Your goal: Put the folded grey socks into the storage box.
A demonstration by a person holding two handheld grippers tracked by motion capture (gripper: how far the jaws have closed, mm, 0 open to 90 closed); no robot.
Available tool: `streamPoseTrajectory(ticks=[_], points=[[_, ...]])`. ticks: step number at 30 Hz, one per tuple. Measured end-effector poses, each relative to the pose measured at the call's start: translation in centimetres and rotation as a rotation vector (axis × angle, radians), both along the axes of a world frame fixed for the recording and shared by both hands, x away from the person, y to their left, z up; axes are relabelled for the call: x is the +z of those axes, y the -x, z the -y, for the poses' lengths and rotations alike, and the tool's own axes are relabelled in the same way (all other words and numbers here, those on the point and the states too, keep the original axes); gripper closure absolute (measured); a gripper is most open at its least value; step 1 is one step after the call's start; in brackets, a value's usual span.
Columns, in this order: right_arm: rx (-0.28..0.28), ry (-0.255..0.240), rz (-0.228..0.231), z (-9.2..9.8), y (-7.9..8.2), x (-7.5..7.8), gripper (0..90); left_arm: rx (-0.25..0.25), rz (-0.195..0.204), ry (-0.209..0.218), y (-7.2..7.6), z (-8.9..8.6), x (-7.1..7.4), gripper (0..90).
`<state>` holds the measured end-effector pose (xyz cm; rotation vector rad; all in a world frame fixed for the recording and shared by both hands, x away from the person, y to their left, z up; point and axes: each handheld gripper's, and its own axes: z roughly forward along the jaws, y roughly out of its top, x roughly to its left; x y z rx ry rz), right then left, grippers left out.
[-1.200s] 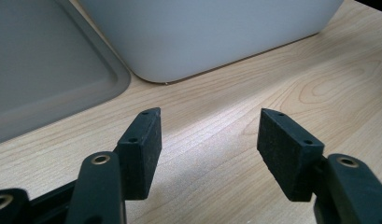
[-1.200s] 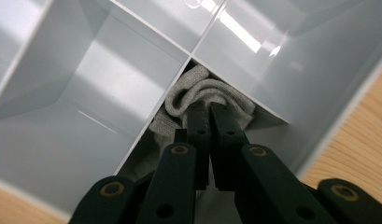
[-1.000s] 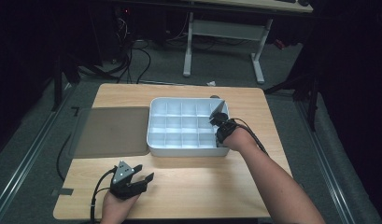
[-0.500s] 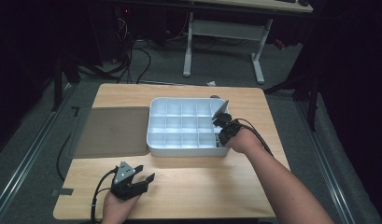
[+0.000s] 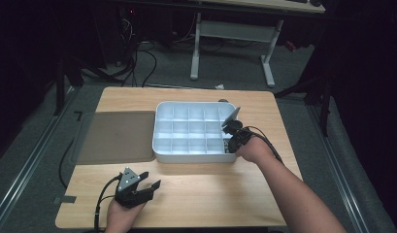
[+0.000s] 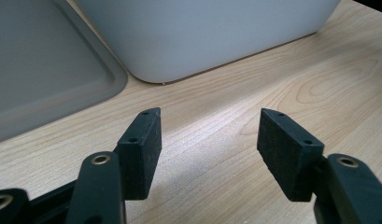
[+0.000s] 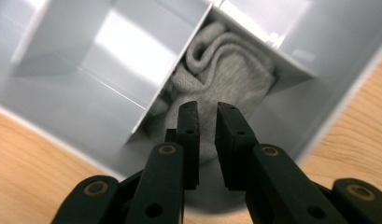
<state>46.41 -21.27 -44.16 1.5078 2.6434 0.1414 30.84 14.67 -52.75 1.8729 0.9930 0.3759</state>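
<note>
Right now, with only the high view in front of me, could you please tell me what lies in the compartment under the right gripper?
Observer: A crumpled grey sock lies bunched in that corner compartment of the white box.
Operator: Thank you. Is it being held?
Observer: No. On the right gripper the fingers have just been opening; the gap is narrow, nothing is between them, and the sock sits just past their tips.
Operator: And the left gripper?
Observer: On the left gripper the fingers stand wide apart and empty over the table.

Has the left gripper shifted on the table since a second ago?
No. The left gripper sits at the same spot on the table, below the white divided box.
</note>
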Motion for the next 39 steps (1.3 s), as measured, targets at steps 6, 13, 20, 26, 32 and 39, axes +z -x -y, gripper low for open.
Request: streamPoseTrajectory(ticks=[6, 13, 20, 26, 32, 39], points=[[-0.031, -0.052, 0.062, 0.6, 0.3, 2.4, 74.0, -0.003, -0.002, 0.000, 0.0, 0.0, 0.1, 40.7], [-0.049, -0.106, 0.143, 1.8, 0.9, 3.4, 64.5, -0.009, 0.001, -0.005, 0.0, 0.1, 0.2, 40.6], [-0.058, -0.145, 0.172, 2.4, 1.4, 3.0, 63.9, -0.009, -0.005, 0.004, 0.3, -0.1, 0.2, 40.6], [-0.054, -0.186, 0.205, 2.8, 2.0, 3.0, 58.9, -0.014, -0.009, 0.002, 0.2, -0.2, 0.3, 40.1], [-0.034, -0.207, 0.242, 2.8, 3.0, 3.4, 58.8, -0.014, -0.007, -0.011, 0.2, -0.1, 0.2, 39.5], [-0.004, -0.223, 0.285, 3.3, 4.4, 3.3, 56.5, -0.014, -0.017, 0.000, 0.4, -0.2, 0.2, 39.4]])
